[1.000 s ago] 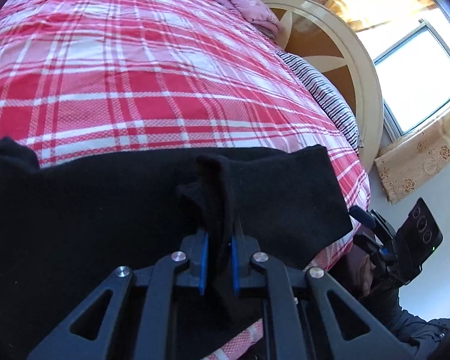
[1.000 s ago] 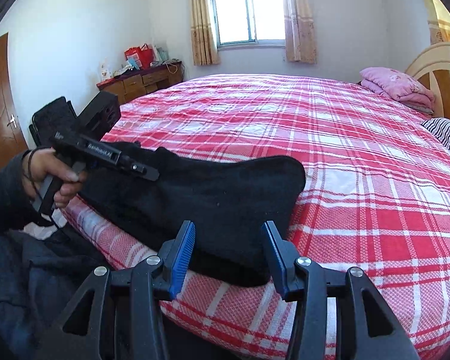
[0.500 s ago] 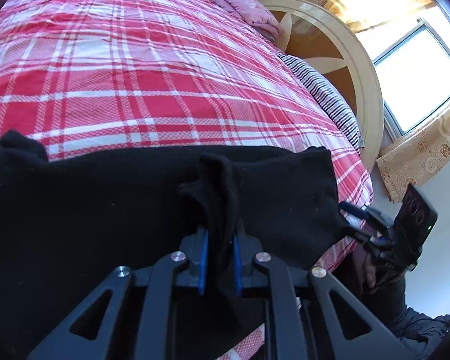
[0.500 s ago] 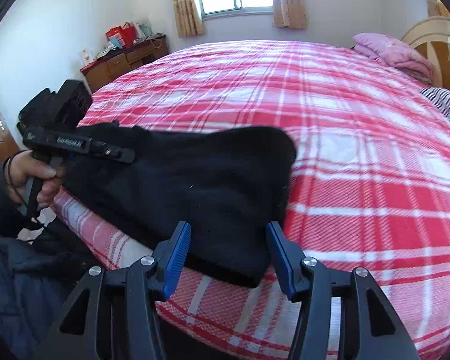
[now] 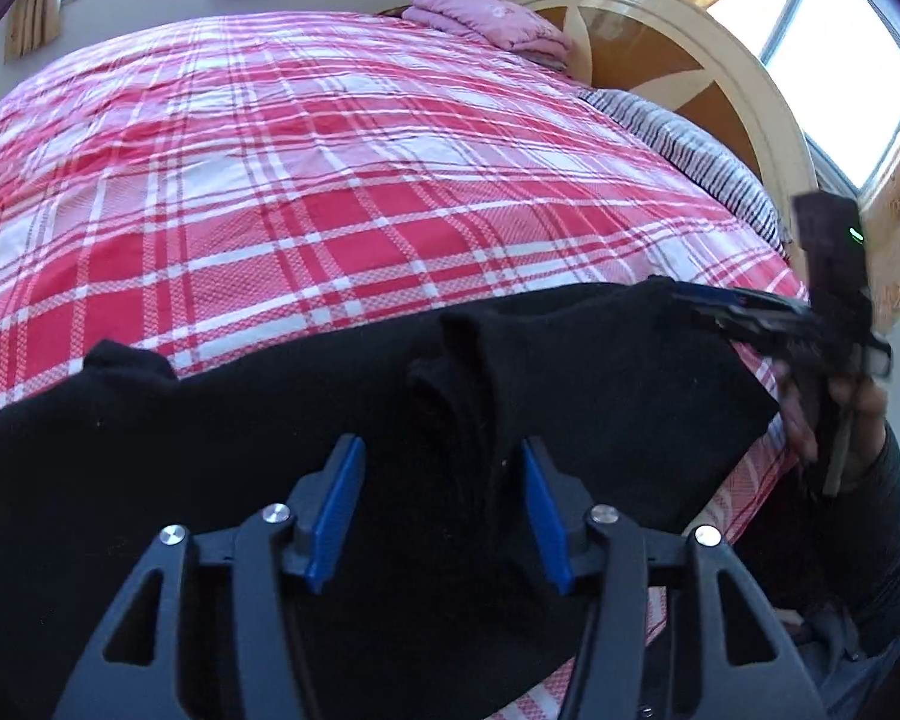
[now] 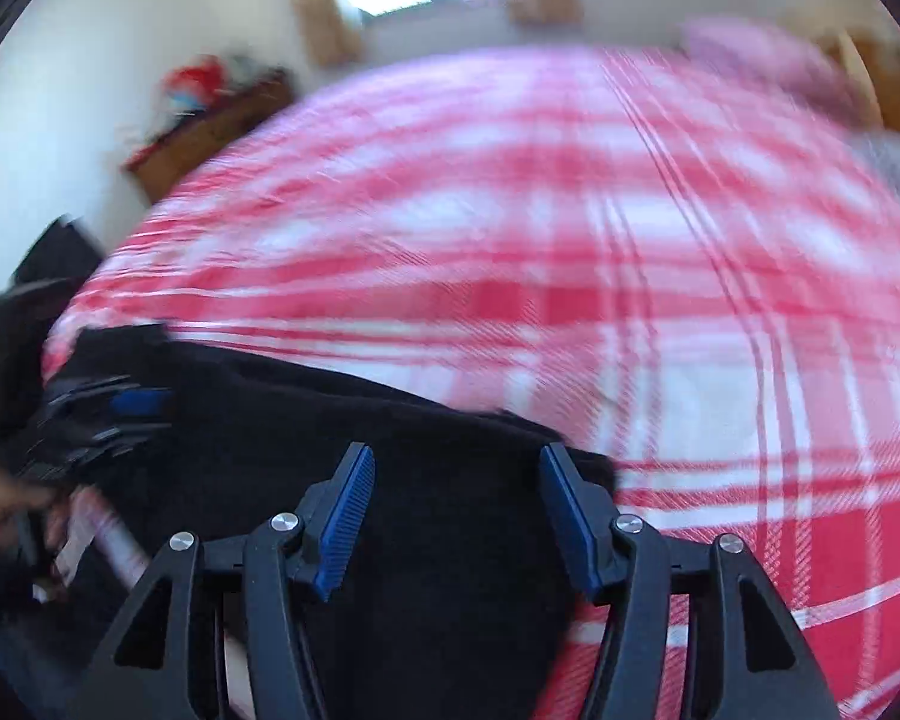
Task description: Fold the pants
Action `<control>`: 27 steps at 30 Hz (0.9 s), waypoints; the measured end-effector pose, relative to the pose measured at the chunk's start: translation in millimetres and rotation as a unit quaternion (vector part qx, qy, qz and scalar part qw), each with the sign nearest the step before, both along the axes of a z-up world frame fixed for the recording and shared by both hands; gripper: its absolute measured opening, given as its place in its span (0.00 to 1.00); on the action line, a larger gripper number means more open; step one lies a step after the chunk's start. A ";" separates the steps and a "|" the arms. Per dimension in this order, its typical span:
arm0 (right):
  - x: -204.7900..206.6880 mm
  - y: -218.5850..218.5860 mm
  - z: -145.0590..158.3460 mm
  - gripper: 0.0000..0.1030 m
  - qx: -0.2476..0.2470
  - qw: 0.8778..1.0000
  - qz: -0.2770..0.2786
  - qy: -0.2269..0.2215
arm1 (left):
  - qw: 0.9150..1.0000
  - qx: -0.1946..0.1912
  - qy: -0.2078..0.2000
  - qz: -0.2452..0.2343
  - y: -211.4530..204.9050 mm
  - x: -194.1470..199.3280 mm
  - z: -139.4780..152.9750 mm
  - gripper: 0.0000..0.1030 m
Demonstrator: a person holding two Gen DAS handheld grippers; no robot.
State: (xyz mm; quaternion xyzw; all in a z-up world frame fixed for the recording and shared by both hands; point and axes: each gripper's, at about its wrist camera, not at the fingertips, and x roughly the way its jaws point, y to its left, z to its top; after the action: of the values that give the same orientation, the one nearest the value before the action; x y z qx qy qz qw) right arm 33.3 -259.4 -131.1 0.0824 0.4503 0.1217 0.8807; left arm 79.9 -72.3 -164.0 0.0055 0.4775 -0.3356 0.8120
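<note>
Black pants [image 5: 600, 396] lie along the near edge of a bed with a red and white plaid cover [image 5: 330, 180]. My left gripper [image 5: 441, 450] hovers low over the pants. Its jaws are opening, and a raised ridge of cloth stands between the blue pads [image 5: 336, 510] without being pressed. At the pants' right end, my right gripper [image 5: 744, 312] shows in a person's hand [image 5: 834, 414]. The right wrist view is blurred. In it my right gripper [image 6: 455, 456] is above the end of the pants [image 6: 426, 438], its jaws opening wider and pressing on nothing. The left gripper [image 6: 108, 408] appears at the far left.
A folded pink quilt [image 5: 486, 18] and a striped pillow [image 5: 690, 150] lie by the cream and brown headboard [image 5: 726, 78]. A wooden cabinet [image 6: 210, 120] stands by the far wall under a window. The bed edge drops off just beneath both grippers.
My left gripper has let go of the pinched fold of cloth and its jaws have spread. My right gripper has swung in over the pants' right end and opened a little more.
</note>
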 end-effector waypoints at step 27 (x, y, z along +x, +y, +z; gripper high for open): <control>-95.0 27.0 14.3 0.59 -0.007 0.996 0.091 -0.012 | 0.995 -0.091 0.037 0.004 -1.1 -18.0 -1.6 0.57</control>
State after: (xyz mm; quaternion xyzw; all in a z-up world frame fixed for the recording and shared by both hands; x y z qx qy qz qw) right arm -61.7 -232.5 -116.8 0.0337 0.4462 0.1988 0.8719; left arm 61.9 -73.5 -165.7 -0.0830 0.4743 -0.3745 0.7924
